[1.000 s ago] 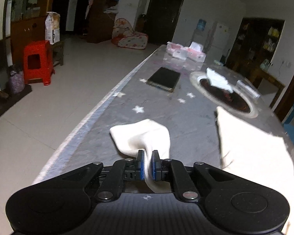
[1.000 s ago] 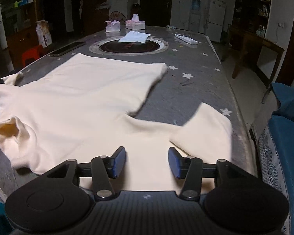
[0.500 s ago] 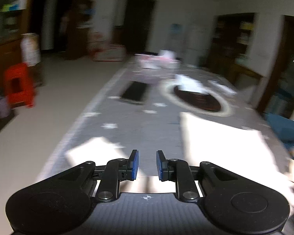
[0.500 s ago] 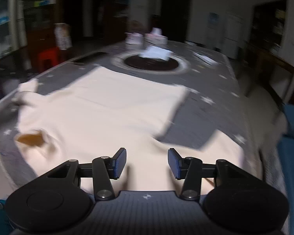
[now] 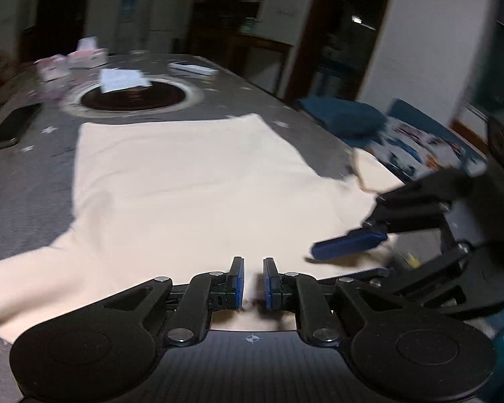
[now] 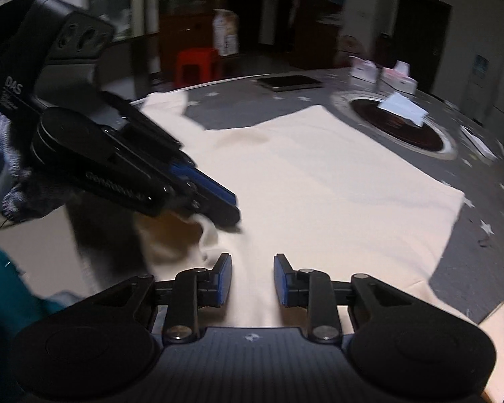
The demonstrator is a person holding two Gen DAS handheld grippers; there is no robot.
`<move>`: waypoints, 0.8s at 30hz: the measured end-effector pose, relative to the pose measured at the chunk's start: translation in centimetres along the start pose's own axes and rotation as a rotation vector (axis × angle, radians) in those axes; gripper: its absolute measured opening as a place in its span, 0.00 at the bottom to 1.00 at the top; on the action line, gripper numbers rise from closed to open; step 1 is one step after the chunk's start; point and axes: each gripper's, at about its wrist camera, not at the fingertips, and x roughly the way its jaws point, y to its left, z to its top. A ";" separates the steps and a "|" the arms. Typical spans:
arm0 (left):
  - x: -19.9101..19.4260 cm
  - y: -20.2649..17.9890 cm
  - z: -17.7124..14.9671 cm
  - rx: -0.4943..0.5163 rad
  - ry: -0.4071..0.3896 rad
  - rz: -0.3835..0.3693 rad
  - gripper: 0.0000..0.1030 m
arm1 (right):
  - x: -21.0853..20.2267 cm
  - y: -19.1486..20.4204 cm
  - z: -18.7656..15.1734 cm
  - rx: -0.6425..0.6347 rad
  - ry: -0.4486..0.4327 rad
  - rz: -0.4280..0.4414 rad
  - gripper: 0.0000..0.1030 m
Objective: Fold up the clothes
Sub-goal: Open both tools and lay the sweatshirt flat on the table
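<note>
Tools [image 5: 253,282] [image 6: 252,278] angled inward over cream shirt [image 5: 184,181], jaws parted.

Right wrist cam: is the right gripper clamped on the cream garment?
No: the right gripper has its blue-padded jaws apart, with the cream garment lying flat on the table beneath the gap.

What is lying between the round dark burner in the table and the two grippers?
In both wrist views the cream shirt covers most of that stretch, spread flat from near the burner to the left gripper and right gripper. Only a grey strip of table separates shirt and burner.
</note>
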 end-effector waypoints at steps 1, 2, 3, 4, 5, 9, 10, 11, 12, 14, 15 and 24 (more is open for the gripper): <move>-0.2 -0.3 -0.4 0.016 0.001 -0.007 0.13 | -0.2 0.4 -0.2 -0.011 0.002 0.007 0.25; -0.3 -0.5 -0.7 0.031 0.003 -0.015 0.13 | -0.4 0.6 -0.4 -0.018 0.002 0.010 0.25; -0.5 -0.6 -1.0 0.040 0.005 -0.023 0.13 | -0.4 0.8 -0.4 -0.019 0.006 0.019 0.25; -0.6 -0.8 -1.3 0.048 0.007 -0.029 0.13 | -0.4 1.0 -0.5 -0.021 0.012 0.029 0.25; -0.8 -0.8 -1.5 0.052 0.008 -0.030 0.13 | -0.5 1.1 -0.6 -0.025 0.012 0.028 0.25; -0.8 -0.6 -1.3 0.049 0.009 -0.038 0.13 | -0.9 0.5 -0.5 0.034 -0.013 0.020 0.25; -0.7 -0.7 -1.2 0.053 0.011 -0.040 0.13 | -0.8 0.3 -0.6 0.050 -0.002 0.030 0.25; -0.8 -0.8 -1.2 0.058 0.013 -0.040 0.13 | -0.6 0.2 -0.7 0.066 0.009 0.040 0.25; -0.7 -0.8 -1.1 0.062 0.015 -0.039 0.13 | -0.7 0.2 -0.8 0.066 0.012 0.042 0.25; -0.8 -0.8 -0.8 0.064 0.009 -0.037 0.14 | -1.0 -0.6 -1.2 0.095 0.007 0.019 0.25; -1.0 -0.8 -0.6 0.063 0.003 -0.036 0.14 | -1.3 -1.5 -1.4 0.126 0.000 -0.006 0.25; 0.2 -1.5 1.7 0.040 -0.058 -0.076 0.14 | -3.1 -9.4 -4.0 0.393 -0.022 -0.225 0.26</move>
